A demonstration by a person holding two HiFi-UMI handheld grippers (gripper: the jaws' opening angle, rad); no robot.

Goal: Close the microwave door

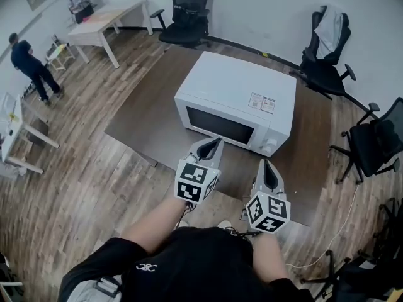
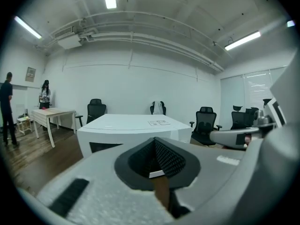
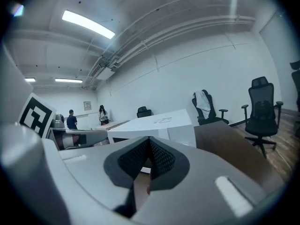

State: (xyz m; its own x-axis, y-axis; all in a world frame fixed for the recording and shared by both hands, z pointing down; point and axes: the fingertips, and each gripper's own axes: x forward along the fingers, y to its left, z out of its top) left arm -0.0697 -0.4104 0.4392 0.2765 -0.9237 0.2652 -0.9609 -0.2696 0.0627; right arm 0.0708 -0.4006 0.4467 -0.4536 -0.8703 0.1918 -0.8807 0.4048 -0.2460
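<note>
Your left gripper (image 1: 218,142) and right gripper (image 1: 266,164), both pinched shut and empty, hover just before the white microwave (image 1: 236,93), whose stiff, light-swinging door (image 1: 217,126) already looks flush: push its flat face beside the control panel (image 1: 272,140).

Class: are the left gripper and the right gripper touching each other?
Apart. In the head view, a strip of dark table shows between the left gripper and the right gripper.

No legible print: label (image 1: 262,103) atop the microwave (image 1: 236,87) too small
</note>
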